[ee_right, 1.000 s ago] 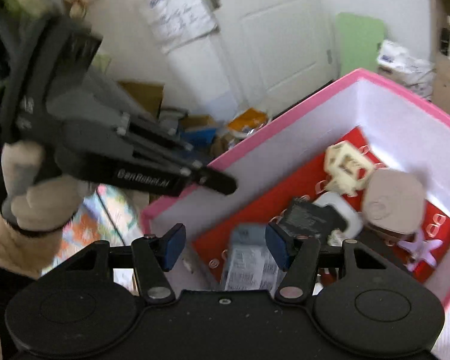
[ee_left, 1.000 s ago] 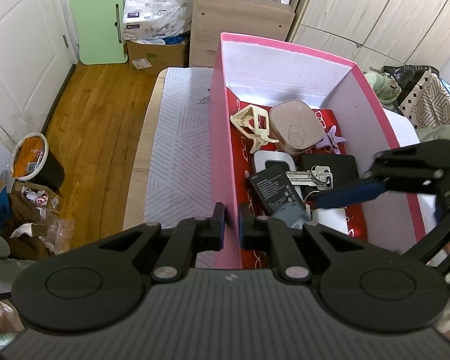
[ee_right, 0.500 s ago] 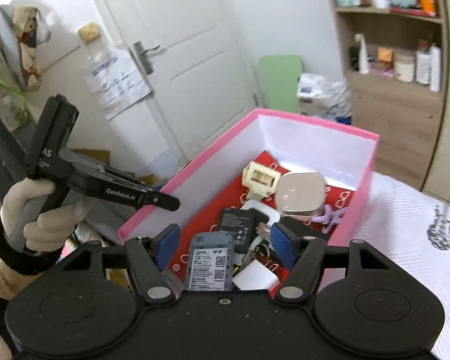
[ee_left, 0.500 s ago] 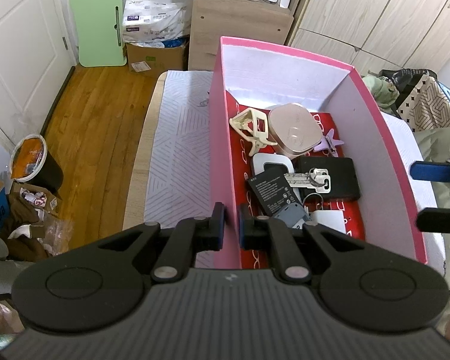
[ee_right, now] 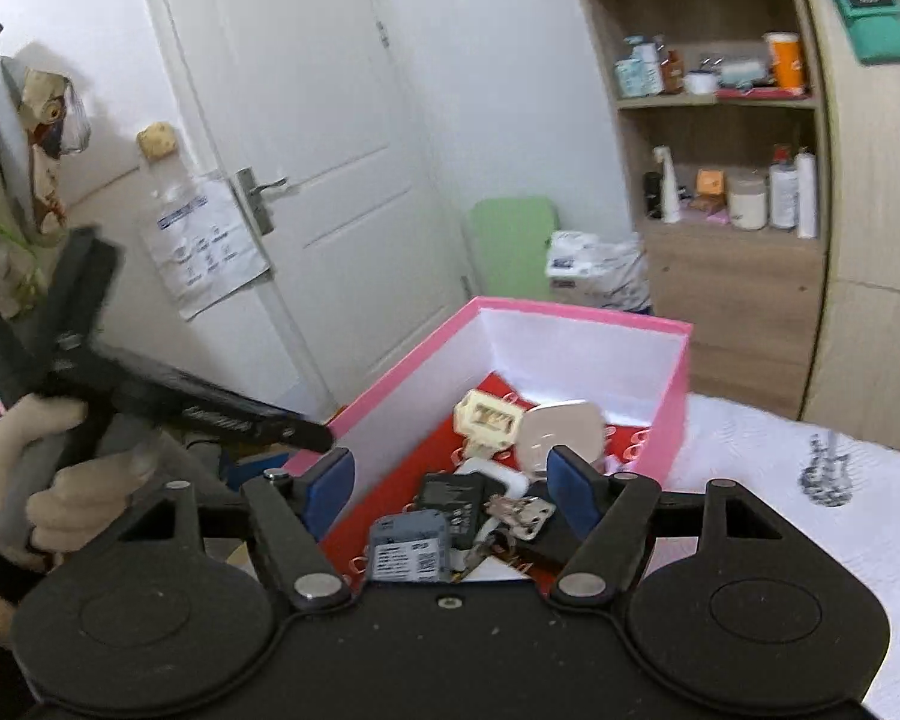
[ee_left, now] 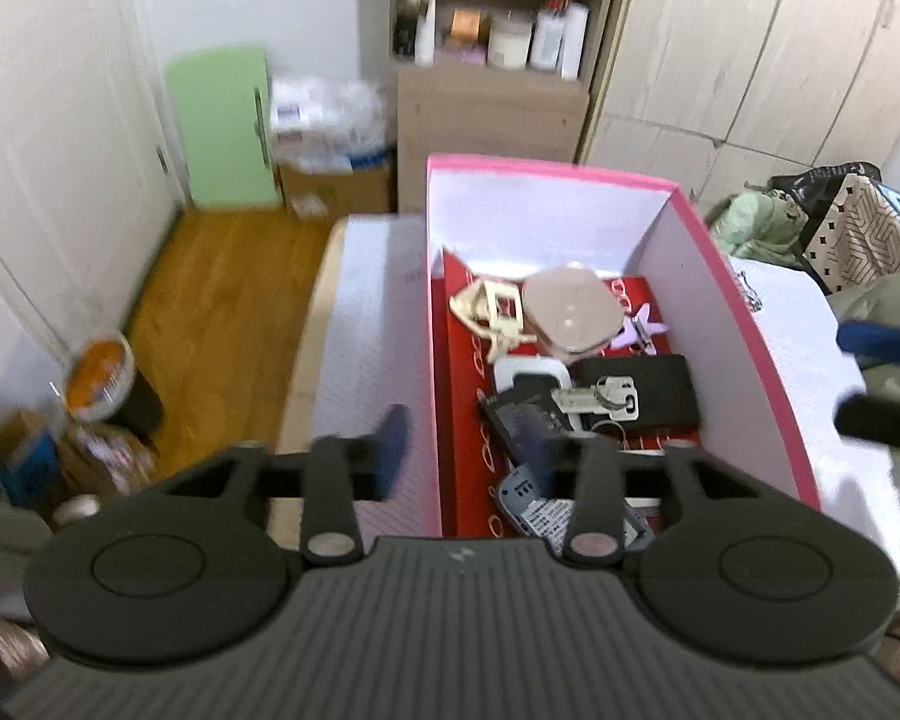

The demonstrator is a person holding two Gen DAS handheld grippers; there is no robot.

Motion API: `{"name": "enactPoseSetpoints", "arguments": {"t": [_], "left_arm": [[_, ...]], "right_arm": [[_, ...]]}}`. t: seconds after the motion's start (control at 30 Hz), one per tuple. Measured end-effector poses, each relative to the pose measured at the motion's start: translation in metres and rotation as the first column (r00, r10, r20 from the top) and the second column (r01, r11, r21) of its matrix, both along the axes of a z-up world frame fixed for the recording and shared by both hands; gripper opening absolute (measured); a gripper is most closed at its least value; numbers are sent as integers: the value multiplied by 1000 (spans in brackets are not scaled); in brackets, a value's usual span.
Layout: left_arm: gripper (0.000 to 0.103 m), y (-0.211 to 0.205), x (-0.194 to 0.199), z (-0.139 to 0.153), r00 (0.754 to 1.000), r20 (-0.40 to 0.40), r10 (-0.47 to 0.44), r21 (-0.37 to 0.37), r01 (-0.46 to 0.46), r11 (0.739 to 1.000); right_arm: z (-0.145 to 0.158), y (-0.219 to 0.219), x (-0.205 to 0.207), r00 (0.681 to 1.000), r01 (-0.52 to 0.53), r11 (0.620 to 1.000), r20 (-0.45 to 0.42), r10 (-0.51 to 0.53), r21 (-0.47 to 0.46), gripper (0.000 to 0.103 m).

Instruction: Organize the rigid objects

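We are working in a bedroom with a white door, a wooden shelf and a table under a white patterned cloth [ee_left: 366,324]. On that cloth is standing the pink box [ee_left: 750,324], its long axis running away from us, and inside it are lying the things we are sorting: a cream clip [ee_left: 492,315], a rounded beige case [ee_left: 570,315], a purple star [ee_left: 642,330], keys [ee_left: 600,399], a black wallet [ee_left: 660,390], a dark battery [ee_right: 456,507] and a grey labelled block [ee_right: 411,552].

Our left gripper [ee_left: 468,450] is hovering over the near end of the box, straddling its left wall, jaws spread wide and holding nothing. Our right gripper [ee_right: 447,480] is waiting at the right side, also wide open and empty, with the grey block and keys lying just ahead between its fingers. We judge the right hand nearer to those; a short reach forward and down would meet them.
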State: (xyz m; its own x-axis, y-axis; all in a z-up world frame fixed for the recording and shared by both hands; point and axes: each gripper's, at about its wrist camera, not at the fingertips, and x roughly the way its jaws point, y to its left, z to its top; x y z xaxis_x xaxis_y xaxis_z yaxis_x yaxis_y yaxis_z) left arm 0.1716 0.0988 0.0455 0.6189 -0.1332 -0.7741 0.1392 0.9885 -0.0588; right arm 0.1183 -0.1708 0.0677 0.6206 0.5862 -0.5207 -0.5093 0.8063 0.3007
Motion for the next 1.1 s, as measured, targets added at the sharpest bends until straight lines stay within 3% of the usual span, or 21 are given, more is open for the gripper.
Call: {"name": "enactPoseSetpoints", "arguments": {"t": [0.07, 0.17, 0.33, 0.47, 0.57, 0.63, 0.7, 0.9, 1.1], "left_arm": [[56, -7, -13, 7, 999, 46, -3, 33, 1, 999], [63, -14, -28, 14, 998, 60, -24, 25, 22, 999], [80, -27, -44, 17, 995, 19, -99, -19, 99, 995], [80, -33, -52, 7, 993, -47, -110, -37, 108, 993], [84, -38, -65, 7, 994, -31, -104, -30, 103, 994], [97, -40, -73, 8, 995, -16, -97, -38, 96, 995], [102, -41, -79, 8, 997, -10, -80, -59, 79, 995], [102, -51, -89, 3, 997, -64, -47, -70, 42, 997], [102, -71, -100, -3, 995, -64, -74, -55, 71, 996]], "right_arm": [[1, -2, -2, 999, 27, 999, 28, -26, -20, 77], [1, -8, 0, 996, 88, 996, 22, -87, -22, 77], [7, -12, -8, 996, 91, 996, 24, -91, 5, 77], [18, -13, -23, 993, 102, 995, 62, -101, -2, 77], [24, -17, -35, 988, 133, 991, 85, -131, -10, 85], [27, -22, -43, 983, 159, 987, 97, -157, -12, 92], [27, -25, -50, 978, 189, 982, 91, -187, -15, 98], [28, -36, -65, 944, 328, 944, -12, -329, -44, 102], [26, -40, -84, 946, 313, 948, -72, -317, -55, 101]]}}
